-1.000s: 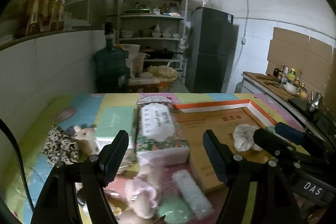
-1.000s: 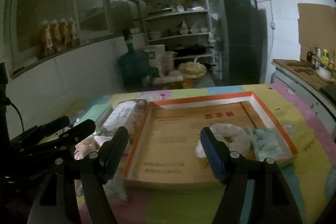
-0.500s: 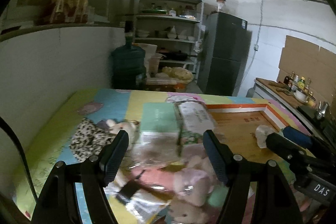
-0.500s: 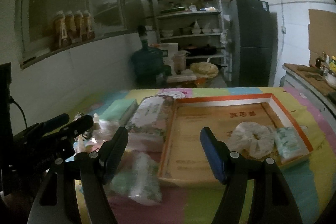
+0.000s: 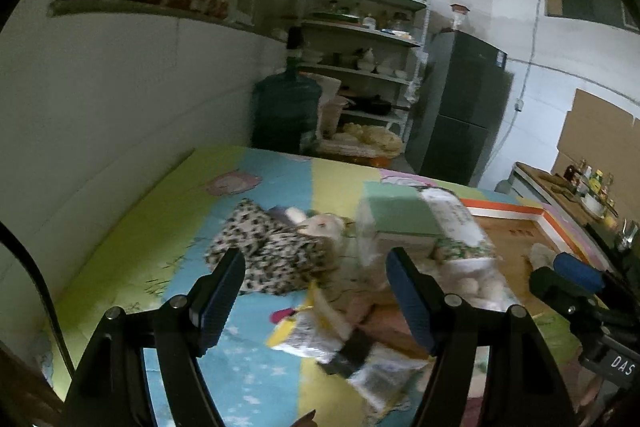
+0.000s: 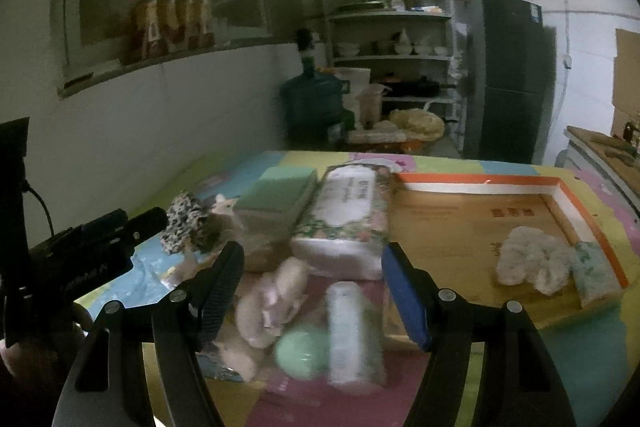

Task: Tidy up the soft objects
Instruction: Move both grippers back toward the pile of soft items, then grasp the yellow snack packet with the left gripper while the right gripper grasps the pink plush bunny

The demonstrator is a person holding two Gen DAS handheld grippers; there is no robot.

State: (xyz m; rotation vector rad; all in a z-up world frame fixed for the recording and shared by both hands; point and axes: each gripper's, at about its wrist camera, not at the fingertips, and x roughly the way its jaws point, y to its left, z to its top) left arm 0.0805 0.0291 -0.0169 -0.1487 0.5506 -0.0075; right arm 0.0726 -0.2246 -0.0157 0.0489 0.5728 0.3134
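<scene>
A pile of soft things lies on the colourful mat: a leopard-print cloth (image 5: 272, 255), a small plush animal (image 5: 324, 225), a green tissue box (image 6: 276, 193), a floral tissue pack (image 6: 348, 215), a pink plush toy (image 6: 272, 303), a green ball (image 6: 302, 351) and a white wrapped roll (image 6: 348, 327). The orange-rimmed cardboard tray (image 6: 452, 183) holds a white fluffy scrunchie (image 6: 532, 259) and a small tissue packet (image 6: 594, 269). My left gripper (image 5: 316, 295) is open and empty above the pile's left side. My right gripper (image 6: 312, 287) is open and empty above the pink plush and roll.
A white wall runs along the mat's left edge. Behind the table stand a blue water jug (image 6: 316, 107), shelves with dishes (image 6: 388, 15) and a dark fridge (image 6: 508, 75). A counter with bottles (image 5: 580, 183) is on the right.
Both grippers have swung to the left, away from the tray and over the pile of soft things. Both stay open and empty.
</scene>
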